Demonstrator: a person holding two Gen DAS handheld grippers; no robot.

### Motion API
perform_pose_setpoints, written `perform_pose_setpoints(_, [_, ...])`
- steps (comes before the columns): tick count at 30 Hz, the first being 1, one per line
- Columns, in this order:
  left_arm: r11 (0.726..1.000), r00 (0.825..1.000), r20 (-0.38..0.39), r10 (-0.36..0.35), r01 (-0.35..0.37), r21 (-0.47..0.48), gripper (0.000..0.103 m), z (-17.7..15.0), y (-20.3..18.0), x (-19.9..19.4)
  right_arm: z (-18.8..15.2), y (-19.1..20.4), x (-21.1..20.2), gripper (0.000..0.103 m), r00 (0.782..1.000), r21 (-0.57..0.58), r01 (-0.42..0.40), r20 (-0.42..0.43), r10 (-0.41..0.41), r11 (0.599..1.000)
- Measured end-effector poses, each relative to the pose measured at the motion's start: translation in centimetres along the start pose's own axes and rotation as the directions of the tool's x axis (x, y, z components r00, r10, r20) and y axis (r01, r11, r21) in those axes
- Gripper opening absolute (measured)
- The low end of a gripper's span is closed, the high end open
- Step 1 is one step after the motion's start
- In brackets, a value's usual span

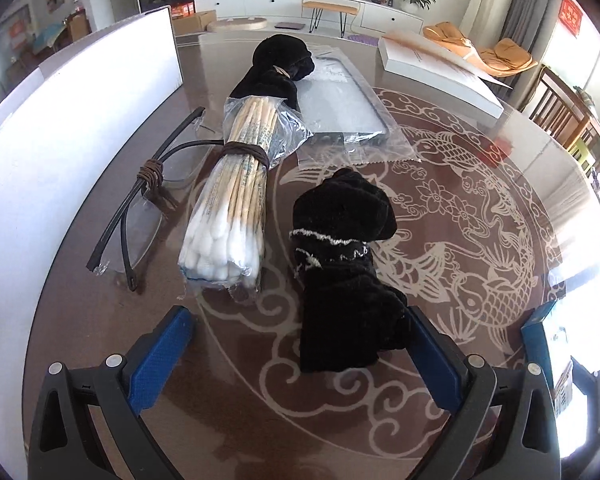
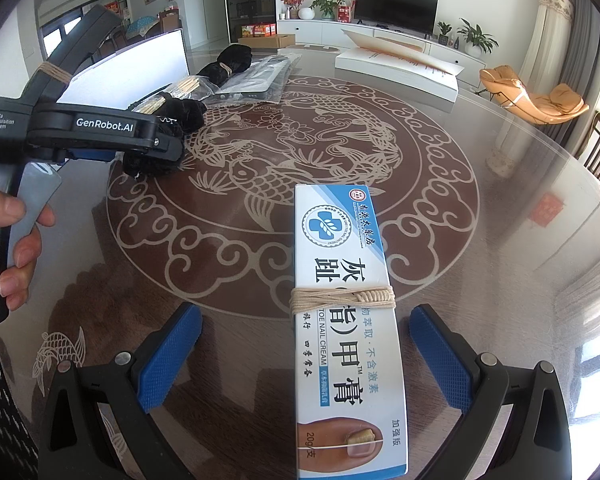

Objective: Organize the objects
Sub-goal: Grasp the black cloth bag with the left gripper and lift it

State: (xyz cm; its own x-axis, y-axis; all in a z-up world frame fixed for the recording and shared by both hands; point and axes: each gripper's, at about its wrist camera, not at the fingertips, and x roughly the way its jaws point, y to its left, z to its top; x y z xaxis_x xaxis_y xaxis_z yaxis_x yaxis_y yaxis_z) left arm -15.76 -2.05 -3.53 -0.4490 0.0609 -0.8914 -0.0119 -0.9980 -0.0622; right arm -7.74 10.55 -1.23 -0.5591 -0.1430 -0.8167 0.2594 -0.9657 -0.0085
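Cream box (image 2: 346, 332): one. Long white-and-blue carton with printed characters and a toenail picture, bound once round its middle with pale twine. It lies flat on the table (image 2: 480, 280), lengthwise between the wide-open jaws of the right gripper (image 2: 306, 354); neither blue pad touches it, and nothing is held.

Socks: two black fuzzy bundles. The near sock (image 1: 346, 276), with a white knitted band, lies between the spread fingers of the left gripper (image 1: 298, 354). Its lower end lies against the right-hand pad, or just beside it; the left-hand pad stands well apart. Jaws fully open, nothing clamped. The far sock (image 1: 280, 64) is tied with pale cord and lies at the far end of the row.

Swabs (image 1: 232, 204): one bundle. Wooden sticks with white cotton tips, in a clear crinkled bag, cinched by brown cord; just left of the near sock.

Glasses (image 1: 140, 204): one pair. Thin dark frame, clear lenses, arms folded, brown cord knotted round them; left of the swabs.

Packet (image 1: 340, 108): one clear plastic sleeve holding a flat grey rectangle, beside the far sock.

Table: round, glossy, brown, with pale fish and cloud patterns.

White board (image 1: 80, 128): one, upright at the left edge. White box (image 1: 440, 68): one, flat, at the far right.

Hand (image 2: 16, 248): one, wrapped round the left gripper's handle.
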Motion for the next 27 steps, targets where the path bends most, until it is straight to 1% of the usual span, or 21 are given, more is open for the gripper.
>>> perform_pose_setpoints(3, [0.998, 1.000, -0.020, -0.010, 0.011, 0.059, 0.103, -0.4, 0.3, -0.1, 0.0, 0.0, 0.0, 0.103, 1.000, 0.000, 0.000, 0.000, 0.000, 1.000])
perform_pose_setpoints(6, [0.994, 0.998, -0.059, 0.025, -0.019, 0.106, 0.103, 0.4, -0.6, 0.5, 0.0, 0.0, 0.0, 0.103, 1.000, 0.000, 0.000, 0.000, 0.000, 1.000])
perform_pose_setpoints(9, [0.996, 0.993, -0.106, 0.044, -0.035, 0.078, 0.103, 1.5, -1.3, 1.2, 0.0, 0.0, 0.0, 0.103, 1.000, 0.000, 0.000, 0.000, 0.000, 1.000])
perform_pose_setpoints(11, [0.997, 0.992, -0.113, 0.050, -0.043, 0.063, 0.103, 2.1, -1.4, 1.5, 0.0, 0.0, 0.0, 0.103, 1.000, 0.000, 0.000, 0.000, 0.000, 1.000])
perform_pose_setpoints(14, [0.996, 0.987, -0.155, 0.044, -0.031, 0.088, 0.103, 3.3, -1.6, 2.1, 0.0, 0.0, 0.0, 0.103, 1.000, 0.000, 0.000, 0.000, 0.000, 1.000])
perform_pose_setpoints(15, [0.996, 0.986, -0.161, 0.045, -0.031, 0.088, 0.103, 3.4, -1.6, 2.2, 0.0, 0.0, 0.0, 0.103, 1.000, 0.000, 0.000, 0.000, 0.000, 1.000])
perform_pose_setpoints(16, [0.995, 0.988, -0.151, 0.045, -0.030, 0.100, 0.102, 3.4, -1.7, 2.2, 0.0, 0.0, 0.0, 0.103, 1.000, 0.000, 0.000, 0.000, 0.000, 1.000])
perform_pose_setpoints(17, [0.993, 0.992, -0.117, 0.037, -0.023, 0.115, 0.096, 3.3, -1.8, 1.9, 0.0, 0.0, 0.0, 0.103, 1.000, 0.000, 0.000, 0.000, 0.000, 1.000])
perform_pose_setpoints(18, [0.992, 0.997, -0.069, 0.028, -0.019, 0.127, 0.069, 3.1, -1.9, 1.2, 0.0, 0.0, 0.0, 0.103, 1.000, -0.001, 0.000, 0.000, 0.000, 1.000])
perform_pose_setpoints(19, [0.990, 0.999, -0.037, 0.021, -0.016, 0.137, 0.032, 2.9, -2.0, 0.6, 0.0, 0.0, 0.0, 0.103, 1.000, -0.001, 0.000, 0.000, 0.000, 1.000])
perform_pose_setpoints(21, [0.986, 1.000, -0.012, 0.028, -0.026, 0.165, 0.032, 2.1, -2.1, -0.1, -0.1, 0.0, 0.0, 0.103, 1.000, -0.001, -0.001, 0.000, 0.001, 1.000])
perform_pose_setpoints(23, [0.981, 1.000, 0.020, 0.014, -0.018, 0.195, 0.031, 0.4, -1.9, -1.2, 0.0, -0.2, 0.0, 0.103, 1.000, 0.000, -0.017, -0.011, 0.017, 1.000])
perform_pose_setpoints(25, [0.979, 0.999, 0.043, -0.025, 0.016, 0.204, 0.031, -1.6, -1.3, -2.6, 1.0, -0.8, 0.2, 0.103, 0.994, -0.001, -0.071, -0.086, 0.071, 0.997])
perform_pose_setpoints(26, [0.978, 0.998, 0.051, -0.035, 0.023, 0.206, 0.031, -2.5, -1.0, -3.2, 1.5, -1.4, 0.2, 0.096, 0.988, 0.020, -0.104, -0.114, 0.106, 0.994])
perform_pose_setpoints(27, [0.979, 0.997, 0.057, -0.046, 0.034, 0.203, 0.031, -3.5, -0.5, -3.8, 2.0, -1.8, 0.1, 0.086, 0.985, 0.033, -0.114, -0.125, 0.118, 0.993])
